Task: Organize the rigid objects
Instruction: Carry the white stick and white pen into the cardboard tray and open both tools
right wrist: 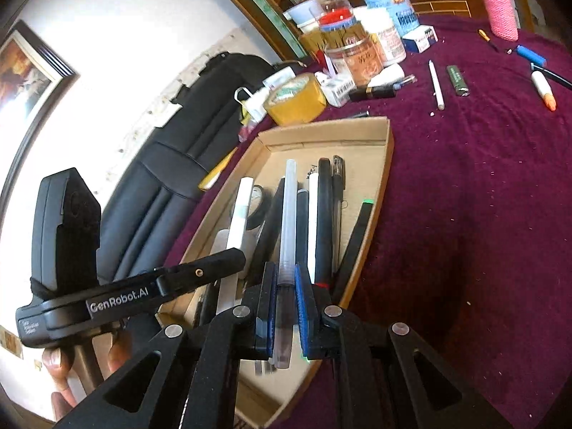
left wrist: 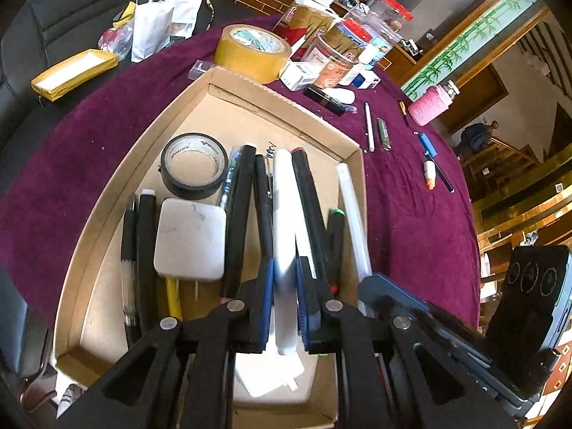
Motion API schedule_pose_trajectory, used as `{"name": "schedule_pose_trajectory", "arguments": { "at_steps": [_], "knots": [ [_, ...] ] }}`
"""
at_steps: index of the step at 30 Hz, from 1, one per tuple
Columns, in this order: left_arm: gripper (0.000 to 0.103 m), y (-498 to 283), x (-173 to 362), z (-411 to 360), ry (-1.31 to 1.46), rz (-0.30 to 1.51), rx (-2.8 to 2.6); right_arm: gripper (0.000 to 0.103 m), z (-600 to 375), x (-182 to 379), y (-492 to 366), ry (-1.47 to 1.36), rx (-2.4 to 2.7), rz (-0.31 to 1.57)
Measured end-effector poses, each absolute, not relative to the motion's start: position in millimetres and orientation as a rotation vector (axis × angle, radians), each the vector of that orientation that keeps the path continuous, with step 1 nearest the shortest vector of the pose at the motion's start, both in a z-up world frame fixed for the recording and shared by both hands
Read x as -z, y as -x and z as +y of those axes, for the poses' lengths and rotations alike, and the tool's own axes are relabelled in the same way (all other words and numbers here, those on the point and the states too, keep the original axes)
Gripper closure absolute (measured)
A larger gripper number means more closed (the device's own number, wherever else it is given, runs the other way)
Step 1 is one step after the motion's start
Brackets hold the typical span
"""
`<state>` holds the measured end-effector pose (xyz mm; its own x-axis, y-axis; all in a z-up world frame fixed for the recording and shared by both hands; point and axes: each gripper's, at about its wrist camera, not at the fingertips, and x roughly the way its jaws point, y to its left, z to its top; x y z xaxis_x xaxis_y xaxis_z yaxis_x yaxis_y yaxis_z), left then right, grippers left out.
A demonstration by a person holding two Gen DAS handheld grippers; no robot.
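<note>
A shallow cardboard tray (left wrist: 107, 193) (right wrist: 388, 143) sits on the purple cloth and holds several pens and markers, a black tape roll (left wrist: 195, 166) and a white square box (left wrist: 191, 237). My left gripper (left wrist: 285, 300) is shut on a thick white marker (left wrist: 286, 214) and holds it over the tray. My right gripper (right wrist: 285, 307) is shut on a clear translucent pen (right wrist: 289, 221), also over the tray, beside the left gripper's body (right wrist: 118, 296). Loose on the cloth lie a white pen (left wrist: 369, 127) (right wrist: 437, 84), a green lighter (left wrist: 384, 134) (right wrist: 457, 80) and an orange-tipped marker (left wrist: 430, 173) (right wrist: 543, 89).
A yellow tape roll (left wrist: 252, 52) (right wrist: 295, 98), jars and small boxes (left wrist: 332, 57) crowd the cloth's far side. A pink knitted holder (left wrist: 429, 105) (right wrist: 498, 10) and a blue item (left wrist: 428, 144) (right wrist: 532, 55) lie to the right. A black chair (right wrist: 171, 186) stands at the left.
</note>
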<state>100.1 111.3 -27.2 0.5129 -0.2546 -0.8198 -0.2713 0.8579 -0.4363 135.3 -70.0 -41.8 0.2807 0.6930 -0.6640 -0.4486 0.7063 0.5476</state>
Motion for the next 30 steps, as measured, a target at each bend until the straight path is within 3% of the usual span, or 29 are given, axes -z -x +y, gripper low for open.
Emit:
{"name": "schedule_pose_trajectory", "arguments": {
  "at_steps": [30],
  "knots": [
    [0.091, -130, 56, 117, 0.547, 1.106, -0.046, 0.092, -26, 71, -155, -0.119, -0.705, 1.091]
  ]
}}
